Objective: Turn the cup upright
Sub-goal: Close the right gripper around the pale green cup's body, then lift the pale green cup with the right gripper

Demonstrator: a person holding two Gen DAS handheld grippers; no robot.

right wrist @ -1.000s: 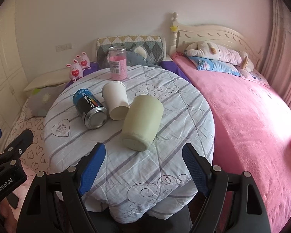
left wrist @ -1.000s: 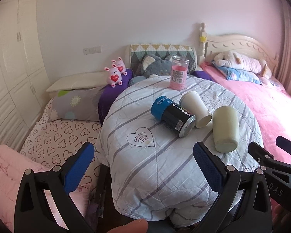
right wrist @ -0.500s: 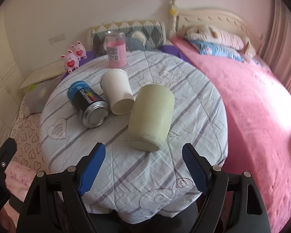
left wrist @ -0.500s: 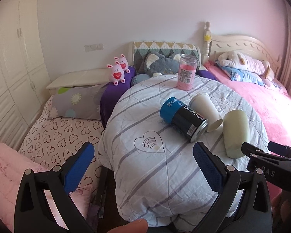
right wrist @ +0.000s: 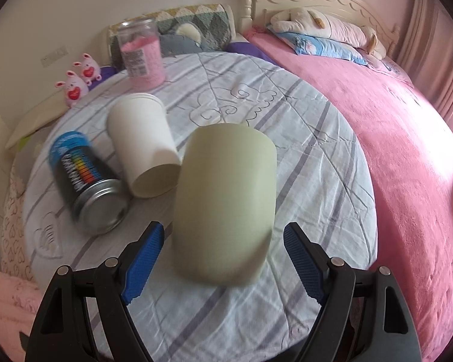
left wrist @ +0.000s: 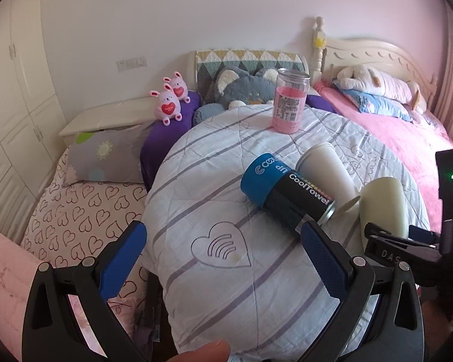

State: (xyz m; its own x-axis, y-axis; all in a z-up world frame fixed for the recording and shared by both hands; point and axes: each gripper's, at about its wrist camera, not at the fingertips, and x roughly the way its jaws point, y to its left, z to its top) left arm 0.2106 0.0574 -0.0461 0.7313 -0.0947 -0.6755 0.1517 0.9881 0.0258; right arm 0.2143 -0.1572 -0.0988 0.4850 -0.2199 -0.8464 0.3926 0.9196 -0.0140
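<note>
A pale green cup [right wrist: 223, 205] lies on its side on the round table with a striped cloth [right wrist: 317, 157], its closed base toward me. It also shows in the left wrist view [left wrist: 383, 205]. My right gripper [right wrist: 223, 265] is open, its blue pads either side of the cup's near end, not touching. My left gripper [left wrist: 223, 256] is open and empty over the table's near left part. A white paper cup [right wrist: 142, 144] lies on its side beside the green cup.
A black and blue CoolTowel can [right wrist: 84, 187] lies left of the paper cup. A jar of pink contents [right wrist: 142, 57] stands upright at the table's far side. A pink bed [right wrist: 407, 120] lies to the right, plush toys [left wrist: 169, 102] behind.
My right gripper has moved forward and down toward the green cup, which now sits between its pads. The left gripper has drifted left and back a little. Objects have not moved.
</note>
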